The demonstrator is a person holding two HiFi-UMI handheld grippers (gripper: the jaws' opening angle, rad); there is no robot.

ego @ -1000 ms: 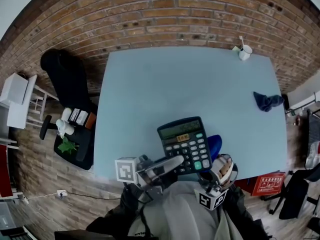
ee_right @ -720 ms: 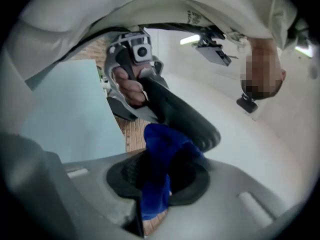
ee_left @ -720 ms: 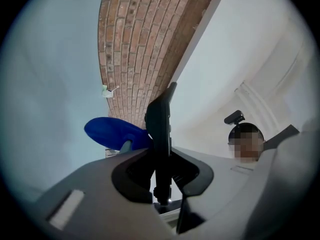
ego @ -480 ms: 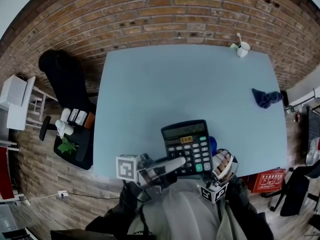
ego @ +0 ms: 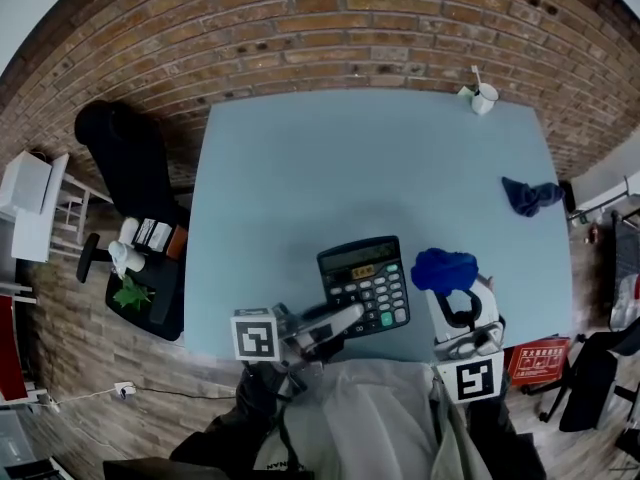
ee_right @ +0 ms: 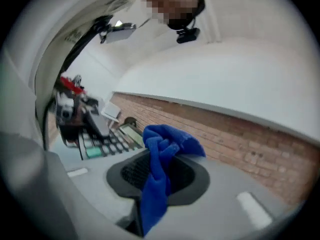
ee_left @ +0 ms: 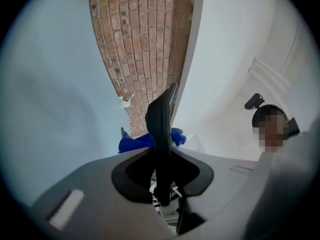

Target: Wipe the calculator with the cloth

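Observation:
A black calculator [ego: 365, 286] with grey keys and a green one is over the near part of the light blue table [ego: 300, 188]. My left gripper [ego: 340, 320] is shut on its near left edge. In the left gripper view the calculator [ee_left: 161, 126] shows edge-on as a dark slab between the jaws of the left gripper [ee_left: 161, 151]. My right gripper [ego: 452, 290] is shut on a bright blue cloth [ego: 445, 268], just right of the calculator and apart from it. The cloth [ee_right: 159, 166] hangs bunched from the right gripper [ee_right: 160, 176], with the calculator [ee_right: 107, 141] off to the left.
A white cup [ego: 485, 98] stands at the table's far right corner. A dark blue rag [ego: 530, 196] lies at the right edge. Left of the table are a black chair [ego: 120, 153] and a dark tray [ego: 150, 278] of small items. A brick floor surrounds the table.
My right gripper has swung out to the right and rolled, taking the blue cloth from the calculator's right edge to open air beside it. The calculator has shifted slightly left and lower.

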